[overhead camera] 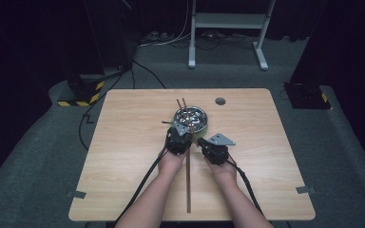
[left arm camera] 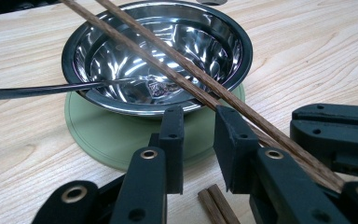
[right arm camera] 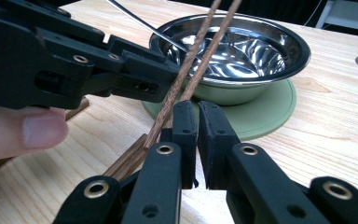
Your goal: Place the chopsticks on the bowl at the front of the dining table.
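High view: both grippers meet just short of the steel bowl (overhead camera: pixel 190 118), chopsticks (overhead camera: pixel 188 175) trailing back between the forearms. Left gripper view: the left gripper (left arm camera: pixel 199 150) stands part open, empty; the chopsticks (left arm camera: pixel 177 74) slant across its right jaw over the bowl (left arm camera: pixel 158 56), which sits on a green mat (left arm camera: pixel 98 135). Right gripper view: the right gripper (right arm camera: pixel 197 140) is nearly closed, holding nothing; the chopsticks (right arm camera: pixel 186 70) pass left of its jaws, probably for regrasping.

Light wood-grain tabletop (overhead camera: pixel 123 142), rectangular, rounded corners. A round green mat (left arm camera: pixel 107 140) lies on it at upper centre of the high view. A pair of brown chopsticks (overhead camera: pixel 188 190) lies lengthwise toward the bottom edge. Grey round disc (overhead camera: pixel 220 101) near the top edge.
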The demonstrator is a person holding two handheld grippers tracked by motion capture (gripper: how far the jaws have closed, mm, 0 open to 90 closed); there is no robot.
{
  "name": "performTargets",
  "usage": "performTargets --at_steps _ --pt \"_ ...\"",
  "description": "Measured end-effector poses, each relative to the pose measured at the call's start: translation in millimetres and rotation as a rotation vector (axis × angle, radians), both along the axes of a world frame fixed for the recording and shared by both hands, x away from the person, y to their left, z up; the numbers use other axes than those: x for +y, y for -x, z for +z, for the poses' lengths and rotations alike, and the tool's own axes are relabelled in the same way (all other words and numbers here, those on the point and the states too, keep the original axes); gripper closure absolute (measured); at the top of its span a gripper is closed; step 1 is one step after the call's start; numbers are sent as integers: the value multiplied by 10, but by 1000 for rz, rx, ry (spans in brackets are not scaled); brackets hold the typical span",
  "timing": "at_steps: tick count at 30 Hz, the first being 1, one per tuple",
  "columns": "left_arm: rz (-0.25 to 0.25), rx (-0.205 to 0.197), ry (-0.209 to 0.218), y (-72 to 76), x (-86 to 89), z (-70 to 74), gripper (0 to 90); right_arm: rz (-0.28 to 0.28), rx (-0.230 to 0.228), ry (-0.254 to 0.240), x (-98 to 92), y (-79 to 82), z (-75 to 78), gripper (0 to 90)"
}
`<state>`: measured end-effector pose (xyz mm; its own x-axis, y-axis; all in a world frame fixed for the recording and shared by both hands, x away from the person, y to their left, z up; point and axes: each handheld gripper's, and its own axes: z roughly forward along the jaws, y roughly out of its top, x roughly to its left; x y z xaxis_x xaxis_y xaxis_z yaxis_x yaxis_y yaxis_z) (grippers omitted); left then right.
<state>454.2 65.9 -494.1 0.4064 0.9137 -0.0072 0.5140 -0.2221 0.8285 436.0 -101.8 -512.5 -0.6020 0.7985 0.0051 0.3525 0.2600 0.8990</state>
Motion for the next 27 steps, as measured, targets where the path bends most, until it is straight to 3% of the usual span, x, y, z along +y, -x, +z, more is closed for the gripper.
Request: performTargets --at_steps 8,12,19,27 --pt "-9 2 -32 4 42 10 726 -9 -6 -4 -2 10 8 838" --pt "-7 2 -26 3 42 13 726 -25 1 -9 7 -36 -20 836" --pt "-17 9 -41 -8 31 -1 729 -10 -3 17 47 -68 -29 833" --pt "-18 11 -29 -11 29 2 731 -4 -5 21 66 -69 -32 828"
